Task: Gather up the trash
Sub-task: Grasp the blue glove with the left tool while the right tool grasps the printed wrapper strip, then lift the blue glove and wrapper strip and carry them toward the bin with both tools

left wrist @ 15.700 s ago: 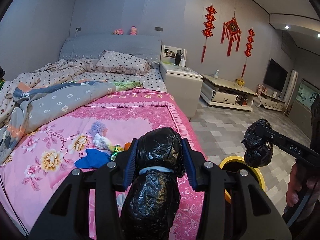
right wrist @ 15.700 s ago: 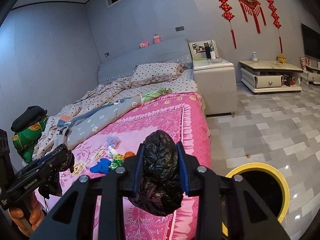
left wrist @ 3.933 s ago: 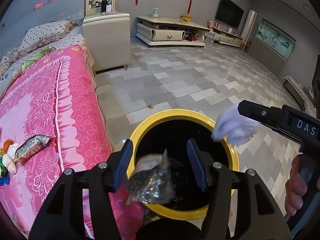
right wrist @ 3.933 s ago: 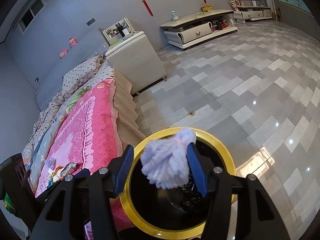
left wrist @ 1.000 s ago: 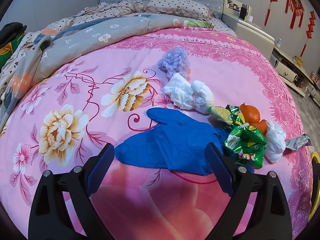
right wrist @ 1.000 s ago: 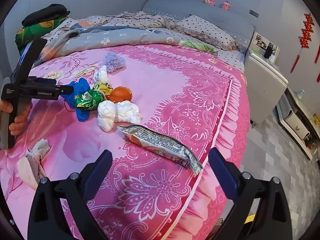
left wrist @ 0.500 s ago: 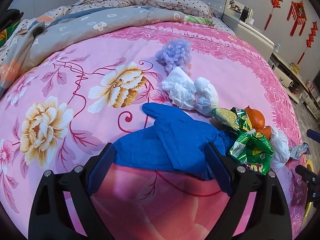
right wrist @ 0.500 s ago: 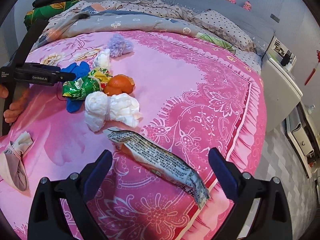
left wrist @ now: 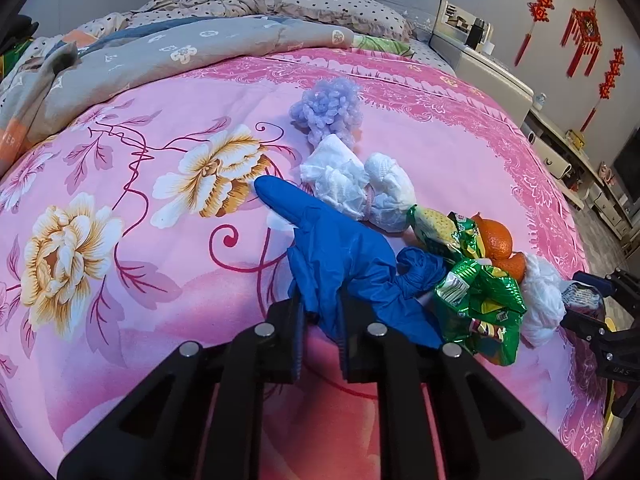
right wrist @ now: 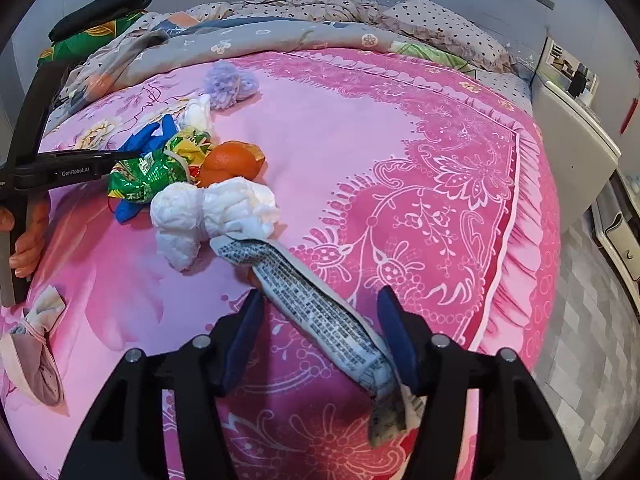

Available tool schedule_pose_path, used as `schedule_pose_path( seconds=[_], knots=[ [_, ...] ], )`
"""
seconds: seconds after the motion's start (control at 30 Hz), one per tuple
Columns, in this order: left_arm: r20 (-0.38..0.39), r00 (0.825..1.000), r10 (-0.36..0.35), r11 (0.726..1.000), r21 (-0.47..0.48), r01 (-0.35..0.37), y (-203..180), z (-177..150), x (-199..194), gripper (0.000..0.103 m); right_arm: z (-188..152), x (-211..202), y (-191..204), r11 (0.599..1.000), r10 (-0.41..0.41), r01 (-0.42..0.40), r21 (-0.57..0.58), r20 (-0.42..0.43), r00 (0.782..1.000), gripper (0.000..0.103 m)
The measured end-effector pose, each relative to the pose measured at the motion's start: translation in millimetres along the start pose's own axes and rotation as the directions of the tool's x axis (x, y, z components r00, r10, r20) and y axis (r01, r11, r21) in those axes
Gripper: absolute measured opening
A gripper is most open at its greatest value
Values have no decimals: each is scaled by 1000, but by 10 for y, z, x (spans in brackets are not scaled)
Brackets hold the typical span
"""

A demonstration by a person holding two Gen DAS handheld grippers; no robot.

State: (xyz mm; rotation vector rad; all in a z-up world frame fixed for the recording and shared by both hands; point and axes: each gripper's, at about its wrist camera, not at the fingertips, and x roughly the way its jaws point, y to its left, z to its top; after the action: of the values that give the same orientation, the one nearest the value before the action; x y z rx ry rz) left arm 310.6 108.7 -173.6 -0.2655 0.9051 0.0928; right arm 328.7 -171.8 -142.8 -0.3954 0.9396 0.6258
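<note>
- While the left gripper [left wrist: 320,344] has just been closing and now pinches a bunched fold of the blue glove [left wrist: 340,256], only that one fold sits between its pads; I judge the limp glove could slide out when lifted, or drag the green wrapper [left wrist: 480,304] that lies against it.
- Over at the right gripper [right wrist: 320,336], the jaws have just been closing around the printed snack packet [right wrist: 316,304], which runs slantwise between them; the right pad looks to touch it, but the left pad stands clear, so it is not clamped yet.
- That packet lies crooked to the jaws, so a squeeze may catch only its edge and let the flat foil twist free.
- Both pieces rest on the pink bedspread [right wrist: 400,160], the packet near the bed's floor-side edge, the glove further in toward the middle.
- Beside the glove sit a white wad [left wrist: 360,188], an orange [left wrist: 494,240] and a purple puff [left wrist: 328,108], all untouched.
- No bin shows, so I cannot tell where the carry ends.
</note>
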Motion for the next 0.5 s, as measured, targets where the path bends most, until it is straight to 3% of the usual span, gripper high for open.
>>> schedule_pose_path(
  seconds=[0.07, 0.17, 0.33, 0.5],
  knots=[
    [2, 1000, -4, 1000, -4, 4, 7, -5, -13, 10, 0, 0, -7, 1000, 2, -2, 15, 2, 1000, 39],
    [6, 1000, -3, 1000, -10, 3, 14, -5, -35, 9, -1, -15, -27, 999, 16, -16, 43, 3, 1000, 29],
    [13, 1000, -6, 1000, -14, 6, 21, -11, -87, 8, -1, -69, -30, 998, -6, 5, 67, 17, 1000, 22],
    [21, 1000, -4, 1000, -4, 4, 1, -37, -164, 8, -1, -167, -60, 995, 3, -6, 103, 29, 1000, 21]
  ],
)
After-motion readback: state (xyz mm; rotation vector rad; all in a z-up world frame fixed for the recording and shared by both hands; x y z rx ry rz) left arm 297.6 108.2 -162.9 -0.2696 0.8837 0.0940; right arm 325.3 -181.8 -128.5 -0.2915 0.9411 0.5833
